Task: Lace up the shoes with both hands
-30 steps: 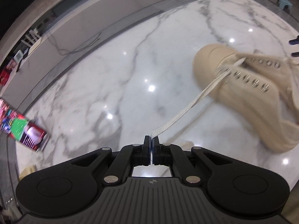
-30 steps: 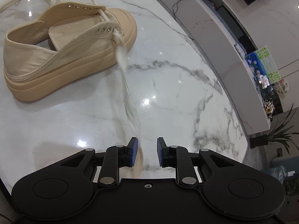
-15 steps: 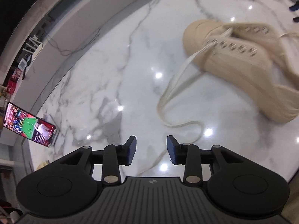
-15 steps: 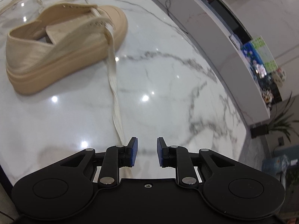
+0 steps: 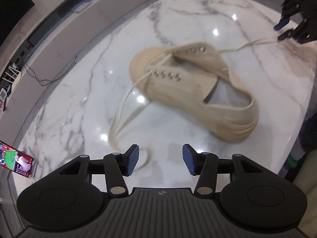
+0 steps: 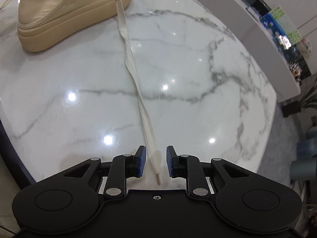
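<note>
A beige platform shoe (image 5: pixel 194 91) lies on the marble table, its toe pointing away to the left. One loose lace end (image 5: pixel 122 119) curls from the toe eyelets down to the table beside my left gripper (image 5: pixel 160 152). That gripper's jaws are opening, and neither pad grips the lace. In the right wrist view the shoe (image 6: pixel 69 15) is at the top left. Its other flat white lace (image 6: pixel 136 83) runs straight down between the fingers of my right gripper (image 6: pixel 156 156). The jaws stand a little apart and neither pad touches the lace. The right gripper (image 5: pixel 285 29) also shows at the left view's top right.
A phone with a lit screen (image 5: pixel 17 162) lies at the marble table's (image 5: pixel 79 103) left edge. A long low cabinet (image 6: pixel 257 31) runs beyond the table. The table edge curves close on the right (image 6: pixel 273 107), with a plant (image 6: pixel 309 99) past it.
My left gripper let go of the lace end and opened; the lace dropped in a curl. It swung until the shoe sat mid-view. The right gripper shifted so the lace lies between its fingers.
</note>
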A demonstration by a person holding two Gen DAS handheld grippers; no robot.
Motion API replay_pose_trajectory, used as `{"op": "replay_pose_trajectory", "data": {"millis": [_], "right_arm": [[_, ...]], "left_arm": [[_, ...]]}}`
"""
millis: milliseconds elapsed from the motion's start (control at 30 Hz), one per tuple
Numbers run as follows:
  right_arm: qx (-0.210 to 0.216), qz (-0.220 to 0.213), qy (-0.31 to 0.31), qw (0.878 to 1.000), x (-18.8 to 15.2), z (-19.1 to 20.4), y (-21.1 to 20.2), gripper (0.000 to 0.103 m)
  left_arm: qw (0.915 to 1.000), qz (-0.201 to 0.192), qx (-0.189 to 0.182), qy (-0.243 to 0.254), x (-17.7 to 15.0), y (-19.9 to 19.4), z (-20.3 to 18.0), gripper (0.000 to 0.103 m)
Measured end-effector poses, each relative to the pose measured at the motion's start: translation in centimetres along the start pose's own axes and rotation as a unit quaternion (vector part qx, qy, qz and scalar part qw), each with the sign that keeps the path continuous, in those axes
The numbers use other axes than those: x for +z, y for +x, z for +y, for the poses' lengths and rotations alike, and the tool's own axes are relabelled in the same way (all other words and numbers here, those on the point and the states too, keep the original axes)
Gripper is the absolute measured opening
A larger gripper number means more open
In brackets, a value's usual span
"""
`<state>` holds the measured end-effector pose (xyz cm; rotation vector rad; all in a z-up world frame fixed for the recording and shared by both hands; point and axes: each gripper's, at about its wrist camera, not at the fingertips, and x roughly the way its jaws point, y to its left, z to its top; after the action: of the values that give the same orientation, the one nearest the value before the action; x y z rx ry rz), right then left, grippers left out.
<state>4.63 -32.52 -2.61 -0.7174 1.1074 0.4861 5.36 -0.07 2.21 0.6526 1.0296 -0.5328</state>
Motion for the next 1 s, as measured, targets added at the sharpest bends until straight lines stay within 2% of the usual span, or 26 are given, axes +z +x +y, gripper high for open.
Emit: {"op": "replay_pose_trajectory", "data": {"millis": [100, 167, 300, 600, 633, 667, 700, 867, 1000], "right_arm": [[0.013, 0.001, 0.008, 1.0, 0.1, -0.3, 0.4, 0.021], [0.025, 0.005, 0.012, 1.0, 0.2, -0.5, 0.9, 0.027], [0.049, 0.013, 0.018, 0.999, 0.3, -1.1, 1.7, 0.031], [0.114, 0.026, 0.08, 0.99, 0.7, -3.3, 2.5, 0.033], [0.122, 0.03, 0.085, 0.988, 0.7, -3.4, 2.5, 0.028], [0.129, 0.033, 0.088, 0.987, 0.8, -3.5, 2.5, 0.011], [0.133, 0.035, 0.087, 0.987, 0.9, -3.3, 2.5, 0.003], [0.129, 0.044, 0.072, 0.988, 1.7, -1.9, 1.9, 0.001], [0.141, 0.009, 0.082, 0.987, 2.5, -0.9, -0.3, 0.001]], "left_arm": [[1.0, -0.004, -0.008, 0.001, 0.0, -0.1, -0.4, 0.049], [1.0, -0.001, -0.009, 0.003, 0.0, 0.1, -0.6, 0.049], [0.9999, 0.005, -0.009, 0.008, 0.0, 0.4, -0.8, 0.049], [0.9997, 0.007, -0.018, 0.017, 0.1, 0.5, -1.3, 0.049], [0.9997, 0.007, -0.018, 0.017, 0.1, 0.5, -1.4, 0.049], [0.9997, 0.007, -0.018, 0.017, 0.1, 0.5, -1.4, 0.049], [0.9997, 0.006, -0.018, 0.017, 0.1, 0.5, -1.4, 0.049], [0.9997, 0.005, -0.018, 0.015, -0.1, 0.3, -1.2, 0.049], [0.9997, 0.008, -0.016, 0.015, -0.2, 0.4, -1.2, 0.049]]}}
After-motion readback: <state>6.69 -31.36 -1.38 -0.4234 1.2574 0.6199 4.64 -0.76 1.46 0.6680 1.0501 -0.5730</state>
